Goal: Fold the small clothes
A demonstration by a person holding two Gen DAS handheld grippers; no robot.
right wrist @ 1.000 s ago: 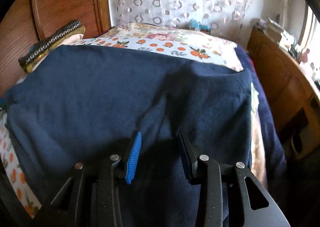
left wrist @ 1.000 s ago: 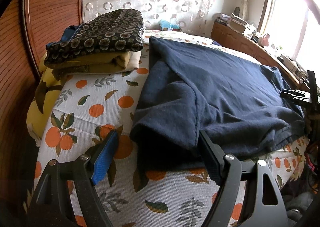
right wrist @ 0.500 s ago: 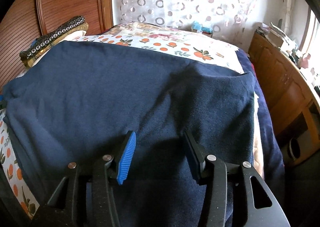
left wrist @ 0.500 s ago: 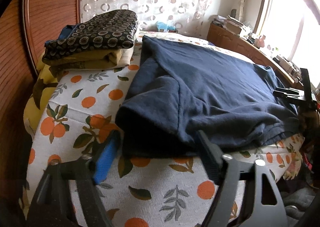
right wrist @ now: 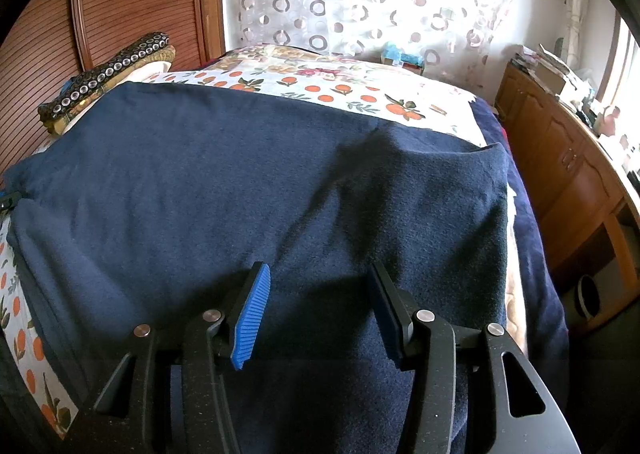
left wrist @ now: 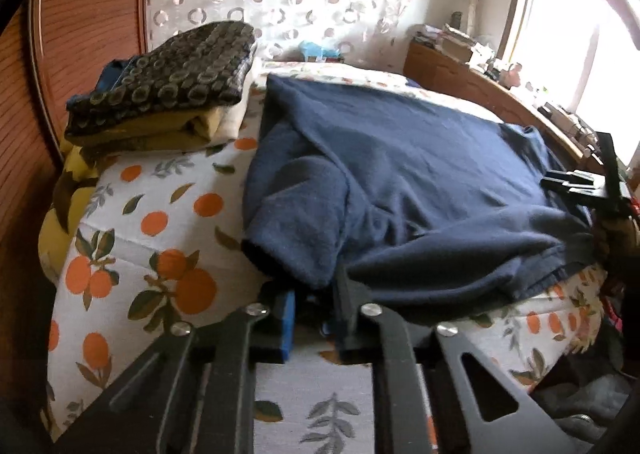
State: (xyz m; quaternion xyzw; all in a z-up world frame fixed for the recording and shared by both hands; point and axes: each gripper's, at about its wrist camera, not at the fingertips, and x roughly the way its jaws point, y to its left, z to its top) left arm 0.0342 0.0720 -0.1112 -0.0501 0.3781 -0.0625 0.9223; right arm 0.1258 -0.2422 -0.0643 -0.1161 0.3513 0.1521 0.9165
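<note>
Left gripper (left wrist: 314, 304) closing, pinching navy fleece garment (left wrist: 400, 174) hem at bed (left wrist: 132, 254) near edge; right gripper (right wrist: 320, 306) spread above garment.

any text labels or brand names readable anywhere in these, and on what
None can be read.
The navy garment shows no print or tag.
The folded pile carries only ring patterns.
The light blue packet by the curtain and the clutter on the wooden cabinet are too small and blurred to read.

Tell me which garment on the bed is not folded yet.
The navy fleece garment, spread wide across the orange-print bedspread; the dark ring-patterned one tops a folded stack.
</note>
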